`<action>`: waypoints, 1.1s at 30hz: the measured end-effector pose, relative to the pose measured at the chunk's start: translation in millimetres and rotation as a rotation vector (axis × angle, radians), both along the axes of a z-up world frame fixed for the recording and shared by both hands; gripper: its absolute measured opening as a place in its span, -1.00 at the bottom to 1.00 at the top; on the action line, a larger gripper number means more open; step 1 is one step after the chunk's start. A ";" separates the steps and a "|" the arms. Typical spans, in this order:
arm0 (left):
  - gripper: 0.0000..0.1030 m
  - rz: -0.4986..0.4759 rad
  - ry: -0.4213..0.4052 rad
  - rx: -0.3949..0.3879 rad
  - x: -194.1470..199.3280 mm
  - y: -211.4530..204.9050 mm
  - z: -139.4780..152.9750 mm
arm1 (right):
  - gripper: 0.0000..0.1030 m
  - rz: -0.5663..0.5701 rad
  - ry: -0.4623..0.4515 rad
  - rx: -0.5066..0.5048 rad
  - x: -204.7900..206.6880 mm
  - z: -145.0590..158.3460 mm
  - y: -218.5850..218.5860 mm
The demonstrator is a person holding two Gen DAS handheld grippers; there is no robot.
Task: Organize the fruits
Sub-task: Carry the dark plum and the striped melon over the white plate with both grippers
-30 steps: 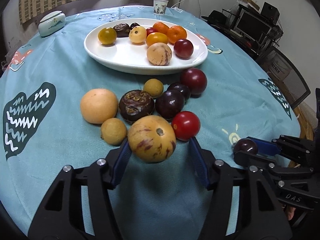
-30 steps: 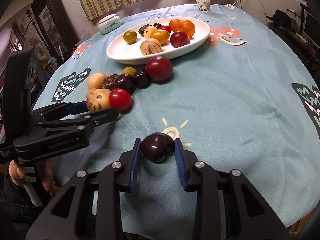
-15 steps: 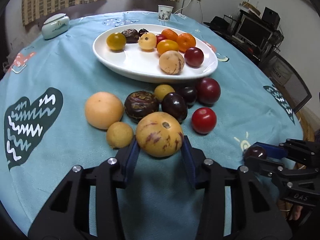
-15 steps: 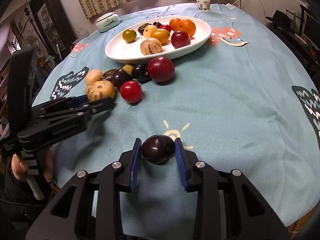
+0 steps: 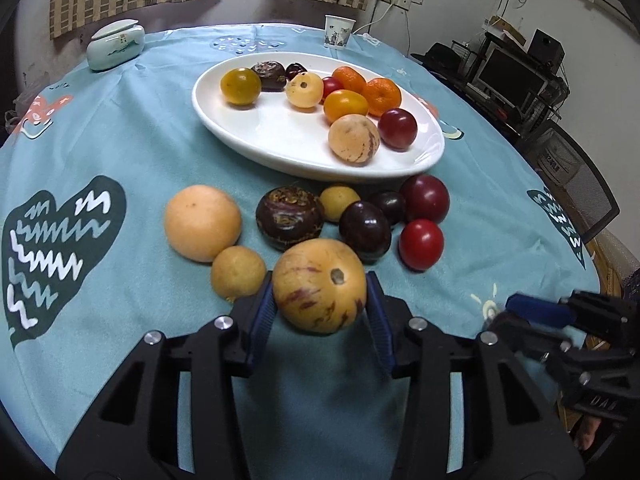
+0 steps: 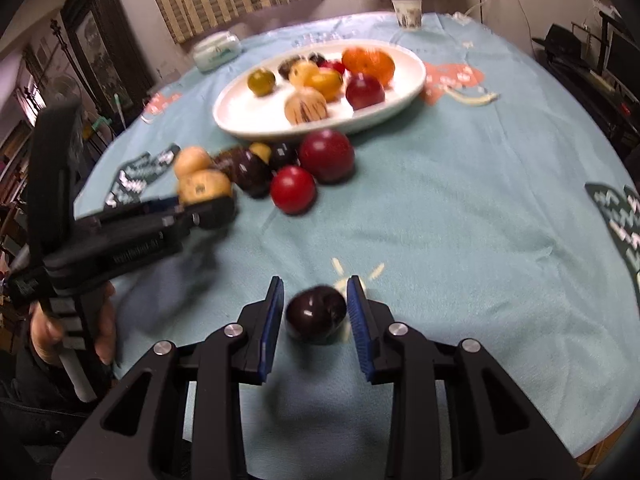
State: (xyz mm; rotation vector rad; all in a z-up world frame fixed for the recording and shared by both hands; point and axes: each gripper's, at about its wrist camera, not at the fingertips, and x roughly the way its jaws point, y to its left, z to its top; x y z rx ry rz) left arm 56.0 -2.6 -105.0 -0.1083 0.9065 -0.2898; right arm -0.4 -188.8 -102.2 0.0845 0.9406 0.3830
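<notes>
My left gripper point(image 5: 320, 306) is shut on a tan striped melon-like fruit point(image 5: 319, 286) and holds it above the blue cloth, in front of a cluster of loose fruits point(image 5: 304, 216). A white oval plate point(image 5: 280, 148) with several fruits lies beyond. My right gripper point(image 6: 316, 306) has its blue pads close around a dark plum point(image 6: 315, 313); small gaps show on both sides and the view is blurred. The left gripper also shows in the right wrist view point(image 6: 200, 208), and the right gripper in the left wrist view point(image 5: 520, 312).
A paper cup point(image 5: 338, 31) and a white lidded ceramic dish point(image 5: 116, 44) stand at the far side of the round table. A chair point(image 5: 576, 184) and a desk with a monitor point(image 5: 508, 76) stand to the right. The table edge runs close behind both grippers.
My left gripper has closed on the striped fruit and lifted it, tilting the view up. My right gripper has widened slightly around the plum, and its view moved.
</notes>
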 end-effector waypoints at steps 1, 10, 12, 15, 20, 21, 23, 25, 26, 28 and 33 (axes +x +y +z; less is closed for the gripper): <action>-0.15 0.001 0.001 -0.013 -4.0 2.4 2.5 | -0.36 0.000 -0.011 0.002 -0.6 3.3 0.0; -0.15 -0.011 -0.020 -0.026 -25.1 7.7 17.1 | -0.34 -0.029 -0.023 -0.155 0.4 5.9 6.8; -0.15 -0.013 -0.027 -0.031 -28.0 8.3 20.6 | -0.30 -0.051 0.006 -0.184 1.6 0.8 1.1; -0.15 -0.015 -0.042 -0.037 -32.4 9.5 26.3 | -0.30 -0.075 0.028 -0.167 -0.1 -7.2 -14.7; -0.15 -0.015 -0.057 -0.049 -39.4 11.8 33.0 | -0.43 -0.090 0.014 -0.122 -11.4 -14.4 -32.4; -0.15 -0.015 -0.059 -0.052 -40.2 12.2 33.8 | -0.43 -0.096 0.013 -0.092 -12.1 -15.2 -36.9; -0.15 -0.014 -0.060 -0.053 -41.9 12.6 35.6 | -0.44 -0.112 0.010 -0.056 -12.7 -14.4 -41.4; -0.15 -0.012 -0.065 -0.053 -44.2 13.7 38.1 | -0.44 -0.113 -0.013 -0.039 -15.1 -7.4 -41.9; -0.15 -0.009 -0.068 -0.054 -45.5 14.5 39.7 | -0.44 -0.109 -0.022 -0.036 -16.3 -3.5 -41.0; -0.15 -0.005 -0.074 -0.059 -46.5 16.5 42.5 | -0.44 -0.102 -0.028 -0.032 -16.5 1.0 -39.6; -0.15 -0.004 -0.081 -0.062 -43.4 18.5 47.8 | -0.44 -0.077 -0.023 -0.010 -9.6 3.6 -33.1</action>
